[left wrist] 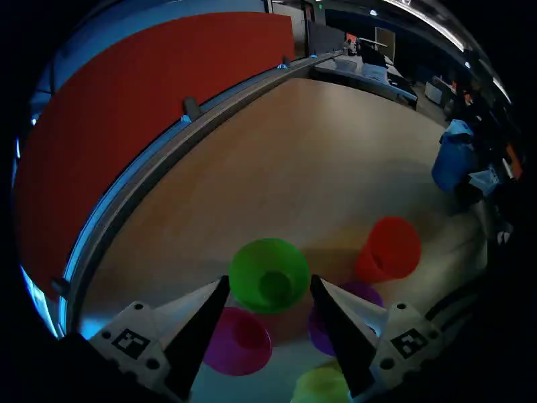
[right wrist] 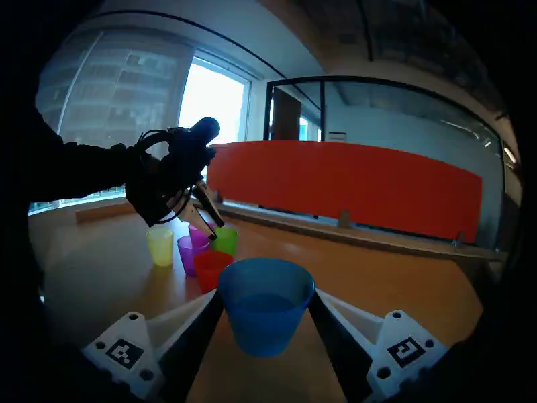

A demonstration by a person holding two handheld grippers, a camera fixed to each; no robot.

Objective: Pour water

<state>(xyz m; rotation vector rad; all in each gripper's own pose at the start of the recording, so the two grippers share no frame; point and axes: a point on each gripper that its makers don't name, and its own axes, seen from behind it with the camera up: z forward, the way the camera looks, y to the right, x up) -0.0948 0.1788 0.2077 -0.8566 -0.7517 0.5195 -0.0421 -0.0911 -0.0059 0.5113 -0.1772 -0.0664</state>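
standing beyond the gripped blue cup (right wrist: 265, 312), five cups (right wrist: 209, 265) crowd together

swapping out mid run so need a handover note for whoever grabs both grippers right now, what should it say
Left gripper: above the green cup, fingers flanking its rim; grip unclear.
Right gripper: shut on the blue cup, upright, seemingly with water in it.
Things: green cup stands on the table among the magenta cup, purple cup, red cup and yellow cup.
Done: blue cup in hand.
Left: nothing poured yet; green cup looks empty, likely the target.
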